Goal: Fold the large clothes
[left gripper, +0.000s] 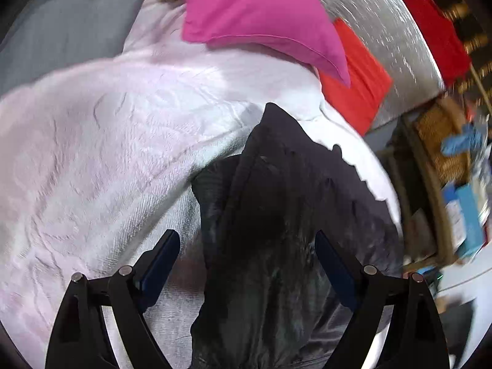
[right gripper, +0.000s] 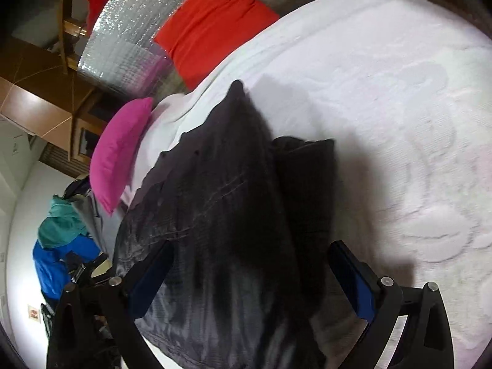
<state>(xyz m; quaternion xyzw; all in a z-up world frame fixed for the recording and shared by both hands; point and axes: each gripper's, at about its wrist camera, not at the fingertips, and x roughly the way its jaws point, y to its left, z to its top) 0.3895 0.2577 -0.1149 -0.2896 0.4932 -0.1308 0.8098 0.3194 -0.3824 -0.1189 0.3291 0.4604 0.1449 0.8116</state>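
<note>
Big white bed (right gripper: 384, 92) fills the scene, and the dark garment (right gripper: 233, 215) lies bunched on it, near side, a pink pillow (right gripper: 120, 153) just beyond. Left gripper (left gripper: 247, 264) spread wide over the cloth, holding nothing; right gripper (right gripper: 250, 276) wide too, empty. Risk, I'd say: pinching only one layer, so the fold drags crooked.

Both views are evenly and brightly lit; the white bedspread (right gripper: 384, 92) is nearly washed out, and a soft shadow is cast on it right of the dark garment (right gripper: 233, 215). Strong fisheye bending and black corners are seen; motion blur smears the silver sheet (left gripper: 378, 24) and shelf clutter (left gripper: 455, 184).
</note>
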